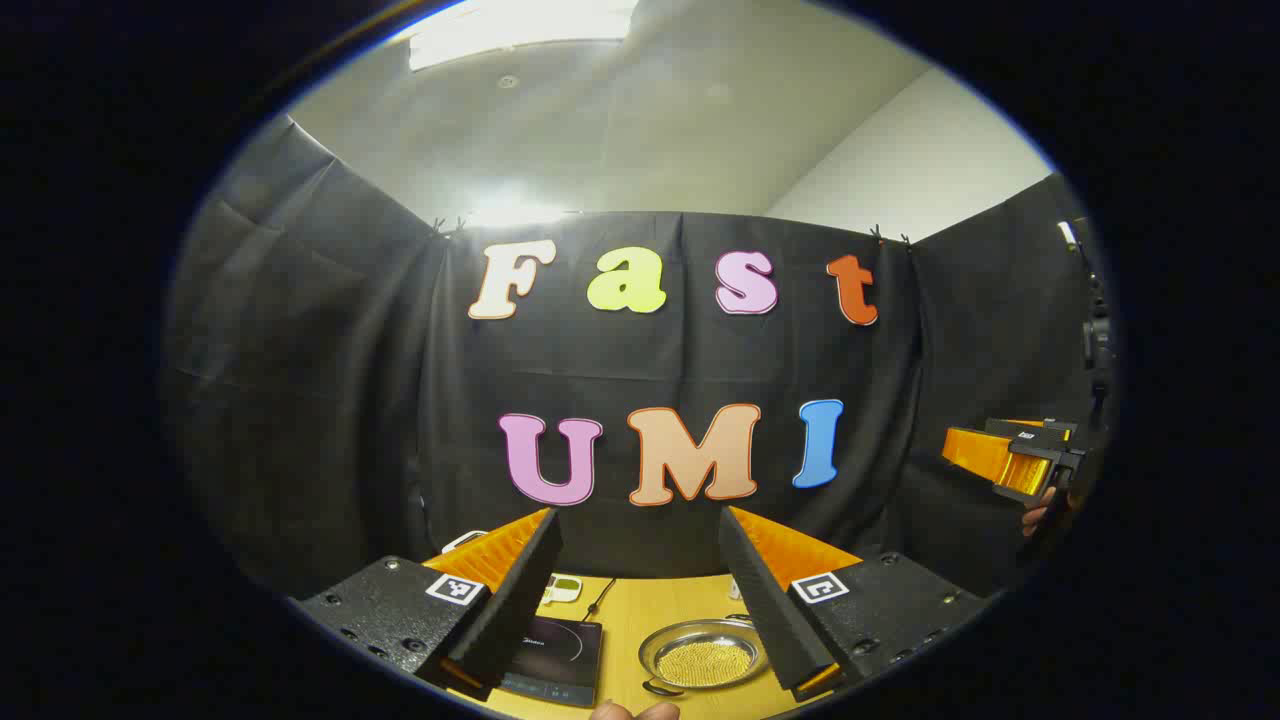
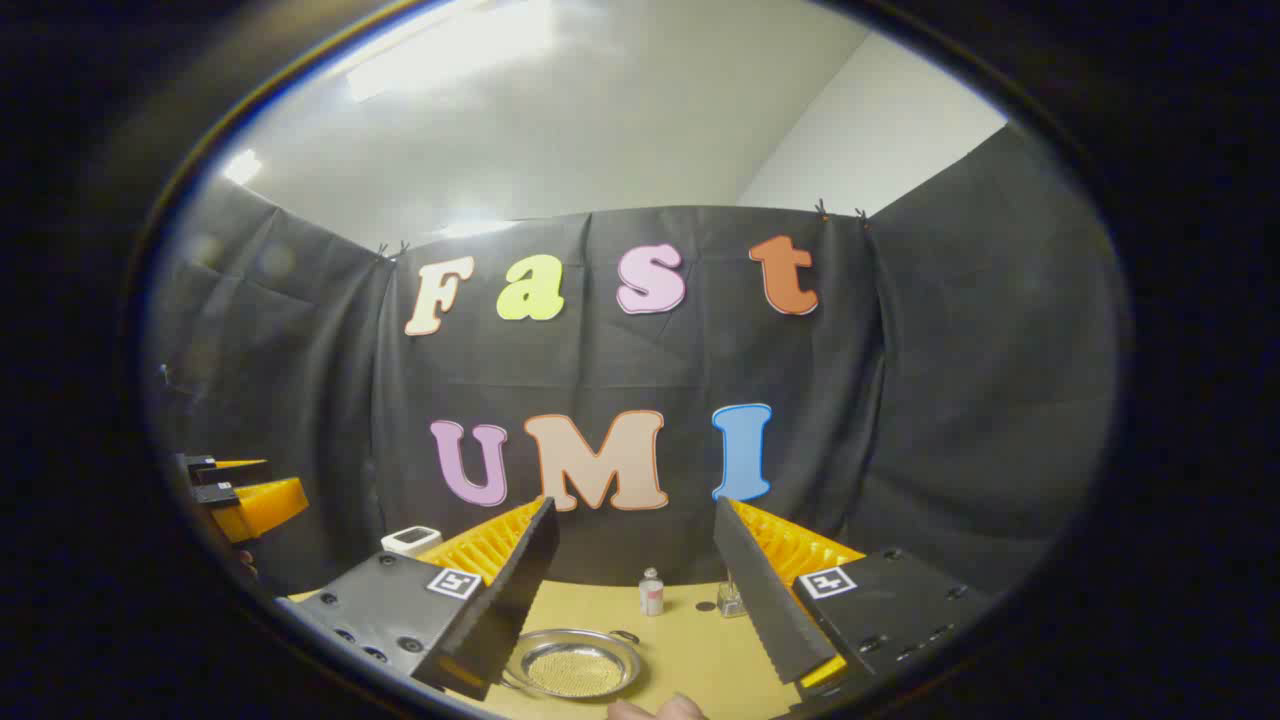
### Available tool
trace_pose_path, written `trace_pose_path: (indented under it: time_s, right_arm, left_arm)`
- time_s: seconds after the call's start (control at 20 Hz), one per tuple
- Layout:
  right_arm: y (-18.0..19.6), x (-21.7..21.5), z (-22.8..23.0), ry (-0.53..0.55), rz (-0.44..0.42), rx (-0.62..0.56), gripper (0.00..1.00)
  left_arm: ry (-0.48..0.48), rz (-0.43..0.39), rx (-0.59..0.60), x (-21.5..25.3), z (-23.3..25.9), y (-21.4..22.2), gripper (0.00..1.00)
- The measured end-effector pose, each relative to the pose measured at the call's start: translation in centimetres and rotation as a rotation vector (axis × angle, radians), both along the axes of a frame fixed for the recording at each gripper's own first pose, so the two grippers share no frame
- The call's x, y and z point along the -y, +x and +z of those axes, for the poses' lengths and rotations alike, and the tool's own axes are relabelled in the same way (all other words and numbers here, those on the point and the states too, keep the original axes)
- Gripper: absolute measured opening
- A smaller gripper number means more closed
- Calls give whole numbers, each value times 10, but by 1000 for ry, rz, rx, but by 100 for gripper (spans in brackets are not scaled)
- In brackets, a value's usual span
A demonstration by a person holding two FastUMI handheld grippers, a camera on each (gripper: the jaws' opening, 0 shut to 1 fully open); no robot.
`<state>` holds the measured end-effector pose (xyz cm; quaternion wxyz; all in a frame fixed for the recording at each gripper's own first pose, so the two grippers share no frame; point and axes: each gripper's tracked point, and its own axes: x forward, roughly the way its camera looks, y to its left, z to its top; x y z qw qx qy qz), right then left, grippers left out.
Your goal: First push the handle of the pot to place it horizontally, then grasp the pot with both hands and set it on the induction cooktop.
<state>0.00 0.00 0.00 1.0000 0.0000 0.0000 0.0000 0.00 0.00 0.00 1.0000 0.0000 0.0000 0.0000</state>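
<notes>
A shallow metal pot (image 1: 703,655) with a mesh-patterned bottom sits on the yellow table (image 1: 660,600), just right of a black induction cooktop (image 1: 555,655). My left gripper (image 1: 640,610) hovers above and before them, open, with nothing between its fingers. In the right gripper view the pot (image 2: 572,665) lies low and left, a small loop handle (image 2: 625,636) at its right rim. My right gripper (image 2: 632,600) is open too and holds nothing. Each gripper shows at the other view's edge: the right gripper (image 1: 1010,460) far right, the left gripper (image 2: 245,500) far left.
A small bottle (image 2: 651,592) and a glass jar (image 2: 730,598) stand at the table's back edge. A white device (image 2: 412,540) sits at the back left, a white plug with a cord (image 1: 563,588) behind the cooktop. A person's fingertips (image 2: 655,710) show at the bottom.
</notes>
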Motion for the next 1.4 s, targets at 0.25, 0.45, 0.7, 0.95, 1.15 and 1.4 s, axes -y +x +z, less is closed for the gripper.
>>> trace_pose_path:
  time_s: [0.25, 0.45, 0.7, 0.95, 1.15, 1.4]
  right_arm:
    - [1, -2, -3, -5, 5, -10, 98]
    - [1, -6, -2, -9, 9, -10, 98]
    - [-2, -12, -3, -14, 13, -14, 98]
    - [-4, -19, -4, -25, 15, -17, 98]
    - [-4, -28, -8, -41, 20, -29, 82]
    - [-7, -38, -25, -43, 13, -69, 31]
  left_arm:
    - [3, 4, -5, -1, -2, 1, 94]
    - [12, 3, -8, -3, -3, 0, 94]
    - [15, 8, -7, -8, -3, -3, 96]
    - [11, 11, -11, -16, -5, -6, 94]
    - [11, 10, -10, -22, -7, -8, 96]
    - [7, -1, -9, -30, -9, -9, 96]
